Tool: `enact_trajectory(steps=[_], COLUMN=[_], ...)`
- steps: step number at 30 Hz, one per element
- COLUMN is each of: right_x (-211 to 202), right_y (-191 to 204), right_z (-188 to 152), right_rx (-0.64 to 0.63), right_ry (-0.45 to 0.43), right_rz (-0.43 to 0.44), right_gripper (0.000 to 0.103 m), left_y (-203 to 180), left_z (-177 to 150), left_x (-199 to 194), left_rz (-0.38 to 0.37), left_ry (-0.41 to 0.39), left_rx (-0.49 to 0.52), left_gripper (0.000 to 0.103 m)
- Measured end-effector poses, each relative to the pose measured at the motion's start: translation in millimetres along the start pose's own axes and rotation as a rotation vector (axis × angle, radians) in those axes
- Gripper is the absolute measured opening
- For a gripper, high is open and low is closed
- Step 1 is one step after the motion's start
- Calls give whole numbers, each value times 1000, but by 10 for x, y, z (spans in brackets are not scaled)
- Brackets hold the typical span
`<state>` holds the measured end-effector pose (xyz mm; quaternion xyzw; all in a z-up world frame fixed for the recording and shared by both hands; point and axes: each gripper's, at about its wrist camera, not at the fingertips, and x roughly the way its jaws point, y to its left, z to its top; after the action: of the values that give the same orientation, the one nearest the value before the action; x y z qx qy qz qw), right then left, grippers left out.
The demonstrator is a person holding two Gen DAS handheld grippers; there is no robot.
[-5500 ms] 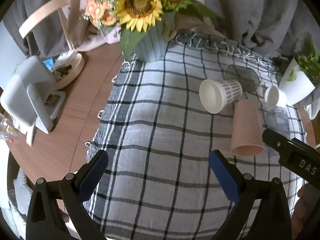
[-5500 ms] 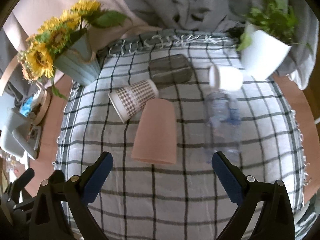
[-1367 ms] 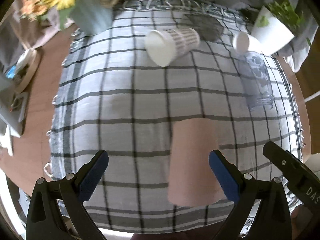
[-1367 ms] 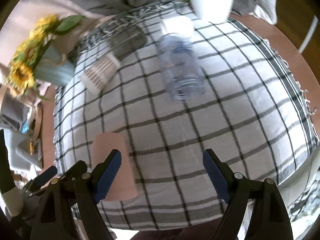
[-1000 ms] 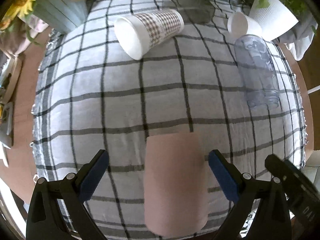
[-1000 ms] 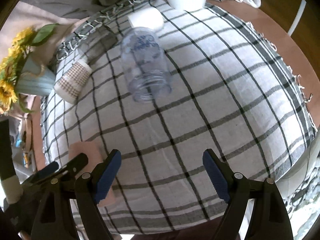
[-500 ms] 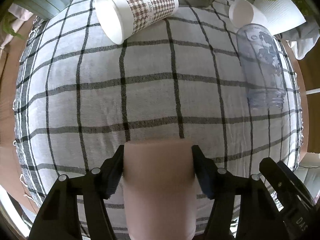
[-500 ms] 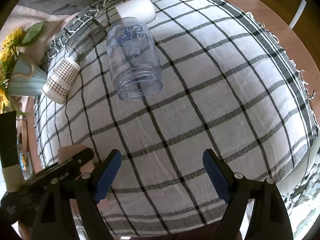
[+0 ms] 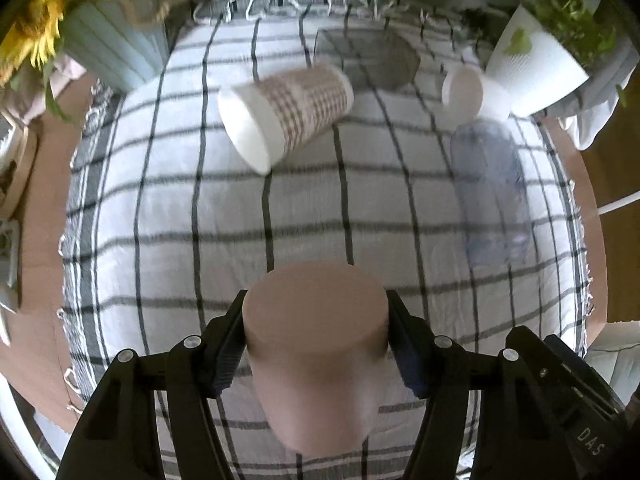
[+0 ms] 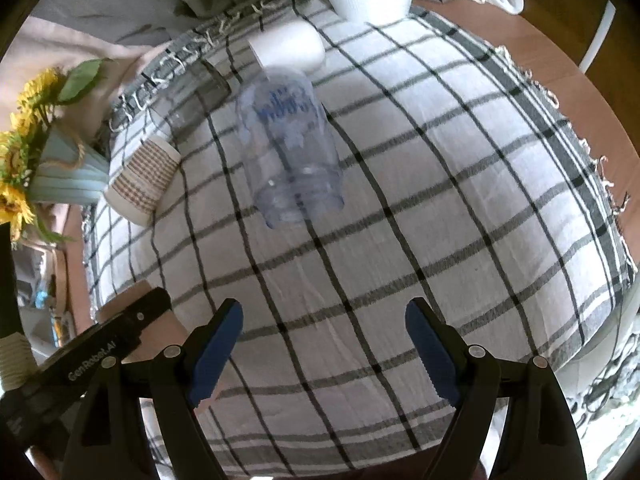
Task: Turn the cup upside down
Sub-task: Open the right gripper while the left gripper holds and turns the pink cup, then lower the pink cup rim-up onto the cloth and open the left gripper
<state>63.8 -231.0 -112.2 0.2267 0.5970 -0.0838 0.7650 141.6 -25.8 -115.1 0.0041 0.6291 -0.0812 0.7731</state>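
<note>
Pink cup (image 9: pixel 316 344) clamped between the fingers of the left tool (image 9: pixel 316 344), closed base facing forward and mouth toward the near edge of the checked cloth (image 9: pixel 168 200), apparently lifted and partway through its turn. Right tool (image 10: pixel 324 344) spread wide and empty just beside it, clear jar (image 10: pixel 290 148) lying ahead. Still to come, by the look of it: finishing the turn and setting the cup mouth-down on the worktop.
</note>
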Motion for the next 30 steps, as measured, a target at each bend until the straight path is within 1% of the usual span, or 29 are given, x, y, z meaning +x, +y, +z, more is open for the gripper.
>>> enact_trajectory(steps=[4,8,13,14,18,30], right_x=[-85,-152,-178,-184,-177,-189], right_y=[54,69,72,74,76,53], right_z=[29,20,12,3,-22,-46], right_rx=[-10,-21,-33,-37,-46,-29], right_ry=[-36,-59,-66,-69,-68,-75], right_rz=[-4,-13,-22,-22,-31,-47], right_gripper=[84,84,84,84,84,83], left_y=[44,22,-65,-97,-156,-156], left_z=[5,-65,-118,-128,-119,-95], left_x=[-59,-128,-206,-213,-169,-143], left_rz=[-16,-31,-50,-38,-28,-40], left_ry=[-20,-66,-115,-120,-122,-119], left_rx=[-3,9,37,58,86,87], left_gripper=[63,63,61,60,61,62])
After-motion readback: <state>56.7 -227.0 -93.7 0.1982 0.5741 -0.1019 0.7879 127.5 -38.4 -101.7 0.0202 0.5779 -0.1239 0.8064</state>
